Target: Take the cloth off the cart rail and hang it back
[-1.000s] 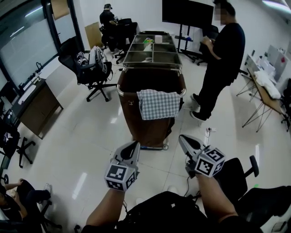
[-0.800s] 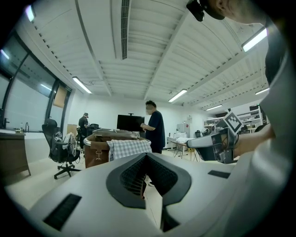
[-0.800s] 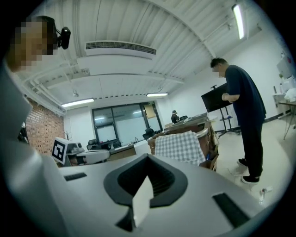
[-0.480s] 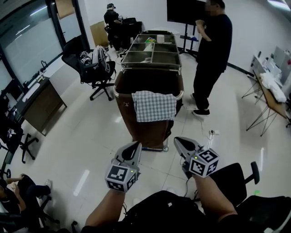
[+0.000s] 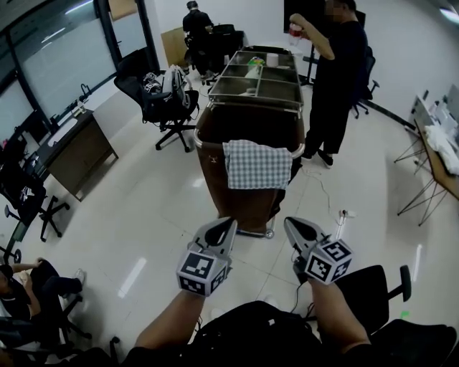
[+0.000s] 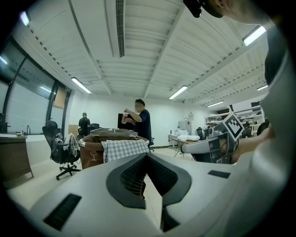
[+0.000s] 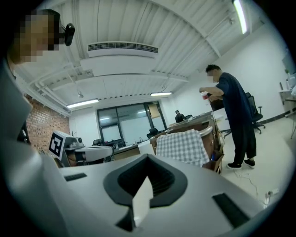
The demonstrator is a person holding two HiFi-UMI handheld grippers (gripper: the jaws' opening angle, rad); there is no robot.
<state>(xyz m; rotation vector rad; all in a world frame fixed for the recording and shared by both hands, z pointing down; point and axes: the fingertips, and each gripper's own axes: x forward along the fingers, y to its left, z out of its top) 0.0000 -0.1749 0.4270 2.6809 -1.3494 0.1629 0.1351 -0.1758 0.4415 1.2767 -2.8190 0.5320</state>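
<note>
Cloth is hanging on the cart, draped over the near rail so the checked fabric falls flat down the front of the brown bag, a bit right of the middle. I'm standing back from it on the shiny white floor, well apart from the cart, both arms held out in front of me. My left gripper points up toward the cart with its fingers pressed together, tips meeting, holding nothing. Same deal with my right gripper: fingers closed tight on themselves and empty. From the left gripper view the cloth sits just above my closed tips, far off, and from the right gripper view it shows up beyond the tips, a little to the right. The marker cubes ride just behind the fingers, near my wrists. Top of the cart has metal trays with some stuff in them that's too small to tell. A person in dark clothes stands just beside the cart on its right, holding something up in both hands. Further back there's another person seated, a black office chair piled with bags left of the cart, and a wooden desk by the windows.
</note>
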